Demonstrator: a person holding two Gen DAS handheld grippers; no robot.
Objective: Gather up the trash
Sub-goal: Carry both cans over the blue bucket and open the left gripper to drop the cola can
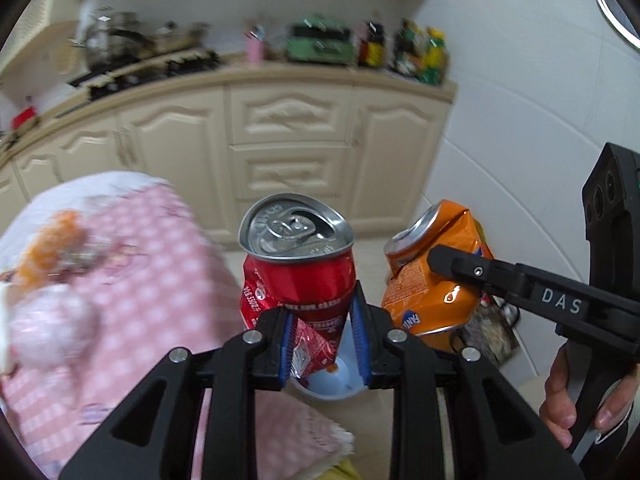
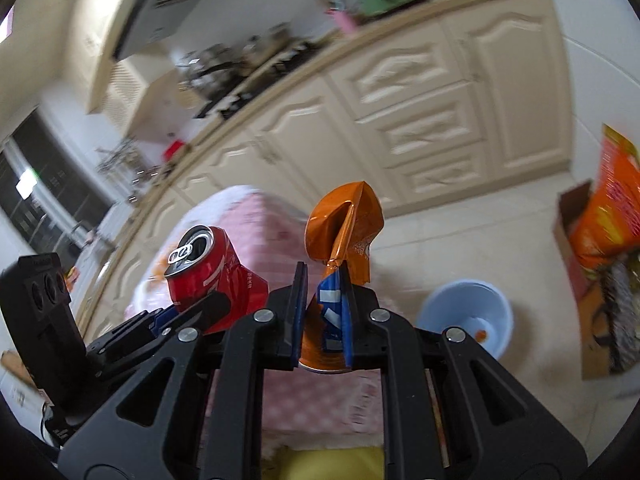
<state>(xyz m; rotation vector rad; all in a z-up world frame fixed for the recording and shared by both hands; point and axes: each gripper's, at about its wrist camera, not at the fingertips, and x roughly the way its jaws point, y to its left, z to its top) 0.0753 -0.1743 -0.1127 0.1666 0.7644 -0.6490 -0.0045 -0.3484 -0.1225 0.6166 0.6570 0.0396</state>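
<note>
My left gripper [image 1: 322, 320] is shut on a crushed red soda can [image 1: 298, 264], held upright in the air; the can also shows in the right wrist view [image 2: 212, 264]. My right gripper [image 2: 322, 300] is shut on a crushed orange soda can [image 2: 344, 228], which also shows in the left wrist view [image 1: 432, 276] to the right of the red can. Both cans hang above a light blue plastic bin [image 2: 468, 312] on the floor; in the left wrist view the bin [image 1: 336, 380] lies just below the red can.
A table with a pink checked cloth [image 1: 132, 280] lies to the left. Cream kitchen cabinets [image 1: 288, 140] with a cluttered counter stand behind. A cardboard box with orange bags [image 2: 600, 248] sits on the tiled floor at the right.
</note>
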